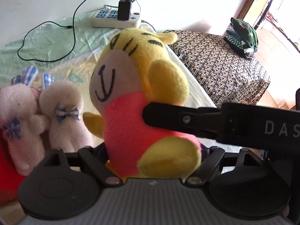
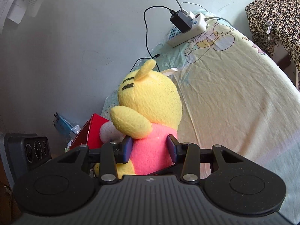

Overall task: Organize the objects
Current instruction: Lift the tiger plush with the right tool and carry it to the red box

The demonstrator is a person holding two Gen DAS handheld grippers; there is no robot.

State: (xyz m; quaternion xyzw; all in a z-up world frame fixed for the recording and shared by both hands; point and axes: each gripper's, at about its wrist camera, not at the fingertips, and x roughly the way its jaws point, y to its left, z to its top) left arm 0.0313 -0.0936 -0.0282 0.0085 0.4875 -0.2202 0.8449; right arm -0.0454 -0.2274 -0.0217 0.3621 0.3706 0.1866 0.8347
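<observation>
Over the bed, your right claw clamps the yellow plush and your left claw straddles it, grip unclear; next, set it beside the white bears.

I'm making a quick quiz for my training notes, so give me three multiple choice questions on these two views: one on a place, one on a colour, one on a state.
1. Where does the power strip lie?
A. on the bed by the wall
B. on the patterned table
C. on the floor

2. What colour is the tiger plush toy's shirt?
A. blue
B. pink
C. green

3. What is the right gripper doing?
A. hanging open and empty
B. holding a cable
C. closed on the plush

Answers: 1 A, it sits on the sheet at the wall. 2 B, the body cloth is pink. 3 C, its fingers press the pink body from both sides.
</observation>
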